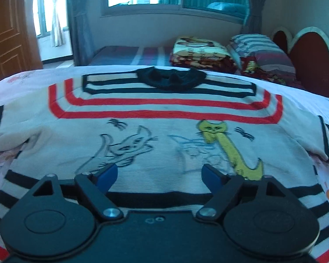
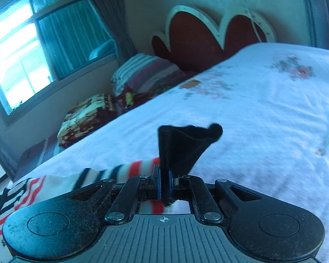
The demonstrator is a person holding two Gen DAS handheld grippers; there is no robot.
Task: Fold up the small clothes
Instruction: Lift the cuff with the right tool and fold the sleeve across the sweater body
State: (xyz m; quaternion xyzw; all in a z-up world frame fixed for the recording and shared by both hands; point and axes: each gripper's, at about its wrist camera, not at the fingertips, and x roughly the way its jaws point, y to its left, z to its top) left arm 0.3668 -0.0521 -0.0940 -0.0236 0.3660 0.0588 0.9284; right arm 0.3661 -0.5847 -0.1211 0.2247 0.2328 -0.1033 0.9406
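A small cream sweater [image 1: 164,135] with red and black stripes, a black collar [image 1: 171,79] and cat drawings lies flat, front up, on the bed. My left gripper [image 1: 159,175] hovers over its lower hem, jaws wide apart, blue pads [image 1: 107,175] above the cloth with nothing between them. In the right wrist view my right gripper [image 2: 164,186] is shut on the black cuff [image 2: 184,146] of a sleeve. The striped sleeve [image 2: 111,173] trails off to the left from the jaws, and the cuff fans out upward beyond them.
The sweater rests on a white floral bedsheet [image 2: 263,114]. A second bed behind holds a folded patterned blanket [image 1: 199,52] and a striped pillow [image 1: 258,48]. A red heart-shaped headboard [image 2: 199,37] stands against the wall, with windows and curtains beyond.
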